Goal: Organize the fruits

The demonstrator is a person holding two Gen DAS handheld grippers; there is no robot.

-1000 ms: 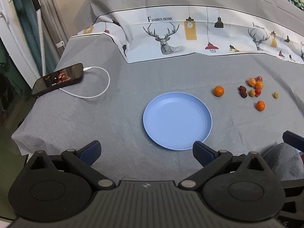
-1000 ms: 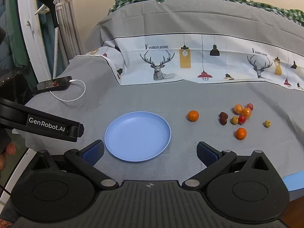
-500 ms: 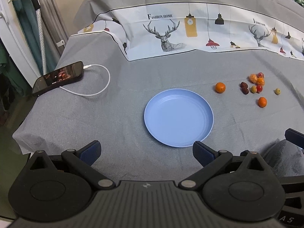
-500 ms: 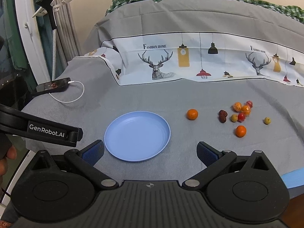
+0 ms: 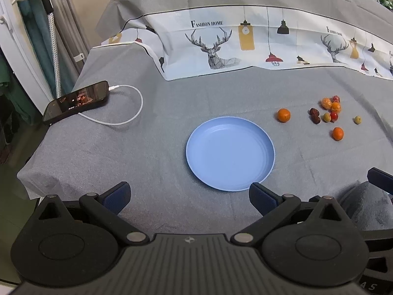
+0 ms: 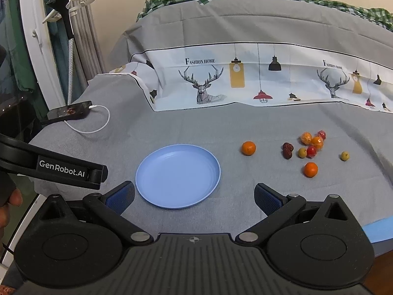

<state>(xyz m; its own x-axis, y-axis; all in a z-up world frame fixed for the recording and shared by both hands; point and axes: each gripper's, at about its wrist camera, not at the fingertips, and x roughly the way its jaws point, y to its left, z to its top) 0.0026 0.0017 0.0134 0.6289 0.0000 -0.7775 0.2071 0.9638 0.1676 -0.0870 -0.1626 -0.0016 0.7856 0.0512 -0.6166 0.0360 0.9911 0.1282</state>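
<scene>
Nothing sorted yet, task looks to be at its very start: the blue plate (image 6: 178,175) sits bare in the middle of the grey-covered surface (image 6: 221,120), no fruit in it. All fruit lies loose on the cloth to the right of the plate: one small orange (image 6: 248,148) alone, nearest the plate; two dark red dates (image 6: 287,150) touching each other further right; then a tight cluster with a green-yellow fruit (image 6: 302,152), a red cherry tomato (image 6: 311,150), two netted-looking orange fruits (image 6: 312,139) and a reddish one at the far edge (image 6: 321,134); a second small orange (image 6: 310,169) near side of the cluster; a lone green-yellow fruit (image 6: 344,156) furthest right. Left gripper (image 5: 189,195) hangs at the near edge, fingers wide apart, holding nothing, plate just ahead of its right finger. Right gripper (image 6: 194,196) also at the near edge, fingers wide, empty, plate between them in its view and the fruit off to the right. Phone (image 5: 76,101) with white cable (image 5: 127,113) at far left, not part of the job. Deer-print cloth (image 6: 245,78) along the far side. Left to do, judging by the layout: everything, each fruit still to be picked and brought to the plate; lone orange looks the easiest first grab, the cluster will likely need care since pieces touch.
</scene>
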